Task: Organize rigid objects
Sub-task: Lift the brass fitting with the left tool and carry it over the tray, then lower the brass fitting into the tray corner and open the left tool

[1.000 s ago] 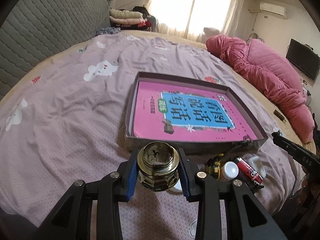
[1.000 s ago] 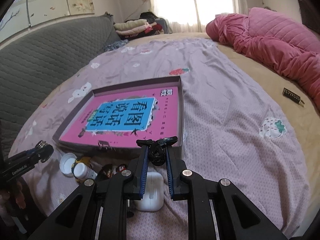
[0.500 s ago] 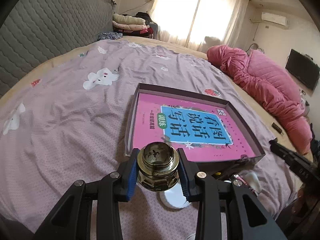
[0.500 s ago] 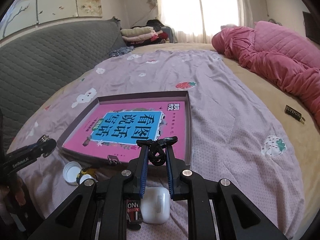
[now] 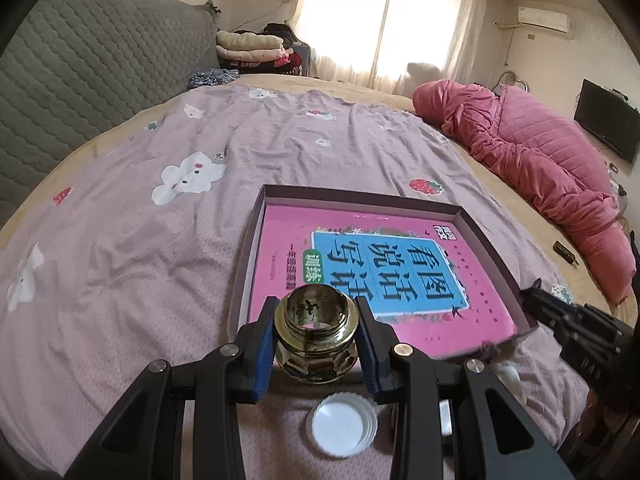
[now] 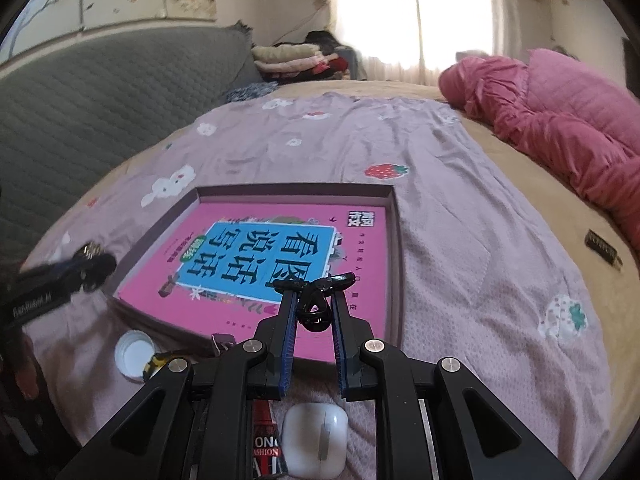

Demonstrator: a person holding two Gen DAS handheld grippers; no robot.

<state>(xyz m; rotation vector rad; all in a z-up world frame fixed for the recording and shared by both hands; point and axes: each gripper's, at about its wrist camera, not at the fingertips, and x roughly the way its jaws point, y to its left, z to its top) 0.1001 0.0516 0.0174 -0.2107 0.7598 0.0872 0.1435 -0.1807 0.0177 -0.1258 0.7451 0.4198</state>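
Note:
My left gripper [image 5: 316,320] is shut on a brass threaded fitting [image 5: 316,336], held above the near edge of a shallow box [image 5: 256,216] that holds a pink book [image 5: 380,264]. My right gripper [image 6: 315,300] is shut on a black binder clip [image 6: 316,308] over the near part of the same box [image 6: 394,240] and book [image 6: 260,256]. The left gripper also shows in the right wrist view [image 6: 86,266] at the left. The right gripper shows in the left wrist view [image 5: 536,304] at the right.
A white bottle cap [image 5: 342,424] lies on the purple sheet below the left gripper. A white earbud case [image 6: 316,440] and a red-black tube [image 6: 266,444] lie under the right gripper. A pink quilt [image 5: 532,160] lies at the right, a grey headboard [image 5: 80,72] at the left.
Both grippers have risen and moved forward over the box's near edge, each still holding its object. The loose items have slid lower in both views.

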